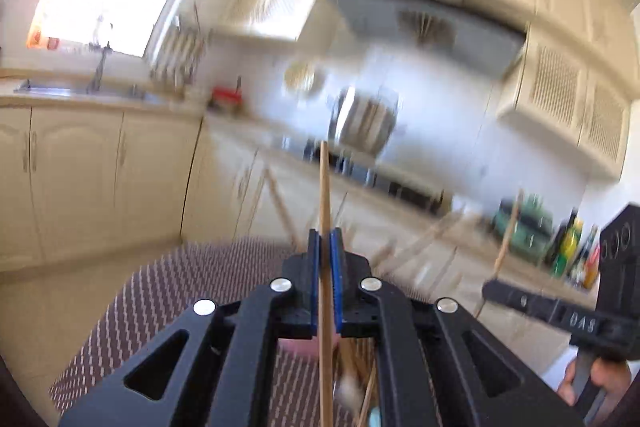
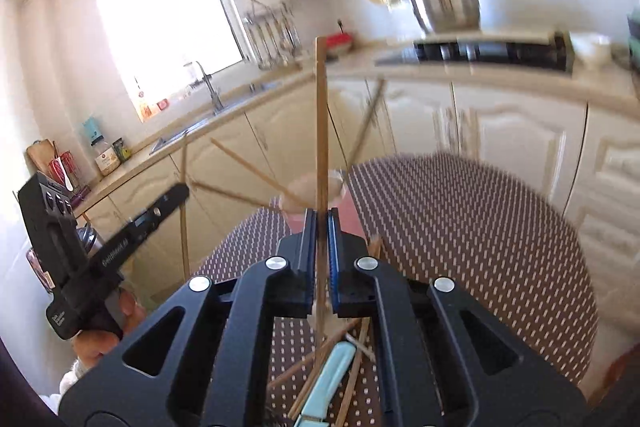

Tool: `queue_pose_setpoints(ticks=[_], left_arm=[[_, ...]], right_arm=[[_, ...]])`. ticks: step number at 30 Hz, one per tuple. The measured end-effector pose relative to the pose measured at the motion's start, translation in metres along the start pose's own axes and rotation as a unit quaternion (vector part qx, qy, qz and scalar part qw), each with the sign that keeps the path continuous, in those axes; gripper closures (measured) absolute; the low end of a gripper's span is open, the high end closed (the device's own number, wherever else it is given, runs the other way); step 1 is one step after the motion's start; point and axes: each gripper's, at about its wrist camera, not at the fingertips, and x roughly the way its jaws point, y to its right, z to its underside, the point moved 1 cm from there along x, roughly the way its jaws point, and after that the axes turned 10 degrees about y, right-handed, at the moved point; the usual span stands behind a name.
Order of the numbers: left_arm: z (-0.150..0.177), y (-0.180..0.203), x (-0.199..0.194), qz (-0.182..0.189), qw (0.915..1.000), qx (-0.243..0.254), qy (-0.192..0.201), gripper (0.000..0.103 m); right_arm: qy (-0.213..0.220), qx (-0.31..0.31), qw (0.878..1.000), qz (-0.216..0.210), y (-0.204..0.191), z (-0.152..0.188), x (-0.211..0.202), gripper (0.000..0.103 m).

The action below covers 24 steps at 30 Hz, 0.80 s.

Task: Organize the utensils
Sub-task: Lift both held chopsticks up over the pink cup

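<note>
My left gripper (image 1: 325,239) is shut on a wooden chopstick (image 1: 325,187) that stands upright between its blue pads. My right gripper (image 2: 320,219) is likewise shut on a second upright wooden chopstick (image 2: 321,115). Each gripper shows in the other's view: the right gripper (image 1: 490,293) at the right edge, the left gripper (image 2: 182,193) at the left, both with their sticks. A pinkish cup (image 2: 316,193) holding several blurred chopsticks stands just beyond my right fingers. Loose chopsticks (image 2: 352,355) and a light-blue utensil (image 2: 328,375) lie on the table below.
The round table has a brown patterned cloth (image 2: 460,247). Cream cabinets (image 2: 512,147) and a counter with a sink (image 2: 208,115), a hob (image 2: 492,51) and a steel pot (image 2: 448,3) surround it. Bottles (image 1: 572,247) stand at the right of the left wrist view.
</note>
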Motion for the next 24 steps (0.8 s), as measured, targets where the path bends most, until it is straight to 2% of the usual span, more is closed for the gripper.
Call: queue_pose_setpoints(ticks=[5,10,19,24], left_arm=[[-0.026,0.004,0.002,0.008,0.9956,-0.023,0.091,0.098],[-0.042,0.007,0.01,0.002,0.9887,-0.031,0.147,0.098],[-0.055,0.017,0.04,-0.014,0.9779,-0.001,0.209,0.098],[-0.046,0.021,0.06,-0.02,0.9755,0.012,0.219,0.098]], right_arm=[[0.032,-0.033,0.999,-0.008,-0.015,-0.025,0.004,0.097],[0.058,-0.048,0.997,-0.017,-0.026,-0.055,0.013,0.097],[0.09,-0.073,0.993,-0.021,-0.037,-0.088,0.043,0.097],[0.091,-0.075,0.993,-0.026,-0.037,-0.087,0.059,0.097]])
